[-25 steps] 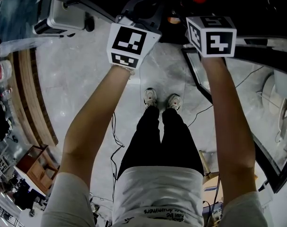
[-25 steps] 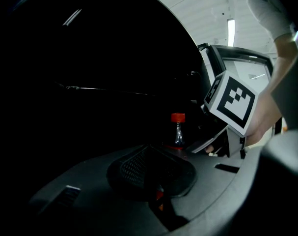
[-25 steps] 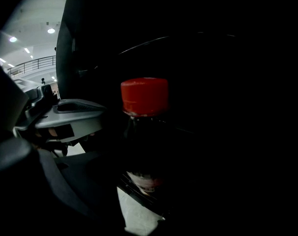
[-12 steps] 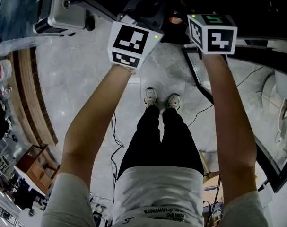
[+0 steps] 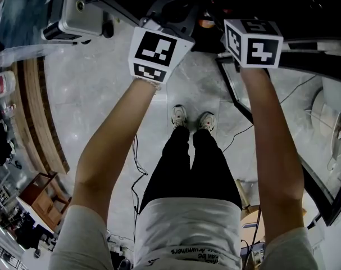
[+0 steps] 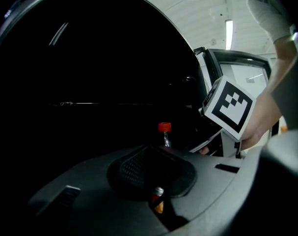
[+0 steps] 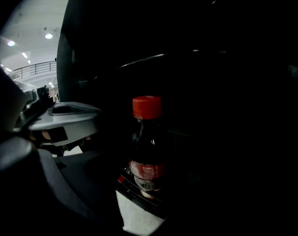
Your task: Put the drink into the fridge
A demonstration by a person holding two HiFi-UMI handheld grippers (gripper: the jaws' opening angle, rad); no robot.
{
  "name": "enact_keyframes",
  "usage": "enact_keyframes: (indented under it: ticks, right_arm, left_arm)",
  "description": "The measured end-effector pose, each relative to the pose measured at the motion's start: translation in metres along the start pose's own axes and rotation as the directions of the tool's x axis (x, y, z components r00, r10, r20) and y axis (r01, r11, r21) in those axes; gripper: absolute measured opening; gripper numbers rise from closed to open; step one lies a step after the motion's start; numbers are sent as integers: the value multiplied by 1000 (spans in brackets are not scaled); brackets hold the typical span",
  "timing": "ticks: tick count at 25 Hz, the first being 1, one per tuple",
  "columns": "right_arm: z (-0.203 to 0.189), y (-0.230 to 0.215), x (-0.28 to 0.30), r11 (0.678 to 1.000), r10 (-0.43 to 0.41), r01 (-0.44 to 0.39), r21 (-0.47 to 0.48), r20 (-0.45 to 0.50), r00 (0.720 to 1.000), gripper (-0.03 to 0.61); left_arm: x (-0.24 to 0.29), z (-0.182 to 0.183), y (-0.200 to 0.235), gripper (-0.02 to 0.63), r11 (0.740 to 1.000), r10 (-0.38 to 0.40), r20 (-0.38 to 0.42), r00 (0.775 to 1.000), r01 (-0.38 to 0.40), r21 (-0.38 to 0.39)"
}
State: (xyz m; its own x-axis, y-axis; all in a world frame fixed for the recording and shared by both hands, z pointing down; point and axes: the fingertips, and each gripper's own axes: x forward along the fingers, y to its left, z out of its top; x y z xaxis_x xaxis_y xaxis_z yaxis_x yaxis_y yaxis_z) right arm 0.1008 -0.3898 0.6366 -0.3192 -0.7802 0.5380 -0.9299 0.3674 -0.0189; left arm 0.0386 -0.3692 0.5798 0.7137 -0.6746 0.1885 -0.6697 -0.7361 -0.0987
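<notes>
A dark drink bottle (image 7: 146,151) with a red cap and red label stands upright on the pale-edged shelf (image 7: 134,215) inside the black fridge (image 6: 90,73). My right gripper (image 7: 149,195) reaches into the fridge with its jaws opening. The bottle stands between them, and I see no pad pressing on it. The left gripper view also shows that bottle (image 6: 164,132), beyond my left gripper (image 6: 156,191). Its grey jaws and black pad fill the lower view, and whether they are open or shut is unclear. A small orange drink (image 6: 158,203) shows through a slot there.
In the head view both arms stretch forward over a marbled floor (image 5: 97,94), toward the dark fridge opening at the top. The fridge door frame (image 5: 282,139) runs down the right side. Wooden furniture (image 5: 44,198) and a cable (image 5: 137,167) lie at the lower left.
Both arms hold nearly the same place. The red cap beyond the right gripper's cube now sits slightly higher and further left in the head view.
</notes>
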Motion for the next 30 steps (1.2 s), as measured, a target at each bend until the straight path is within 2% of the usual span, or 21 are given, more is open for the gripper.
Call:
enact_keyframes:
  ticks: [5, 17, 24, 30]
  right_arm:
    - [13, 4, -10, 1000, 6, -7, 18, 43, 999, 336]
    - [19, 8, -40, 999, -5, 2, 39, 75, 997, 308]
    - [12, 25, -65, 999, 14, -17, 37, 75, 997, 255]
    - [10, 34, -96, 1000, 23, -23, 2, 80, 997, 207]
  left_arm:
    - [-4, 8, -4, 21, 1000, 2, 0, 1000, -2, 3]
    - [-18, 31, -15, 21, 1000, 20, 8, 1000, -20, 0]
    - [-38, 44, -22, 21, 999, 32, 16, 999, -31, -20]
    - [-56, 65, -36, 21, 999, 12, 27, 1000, -11, -39]
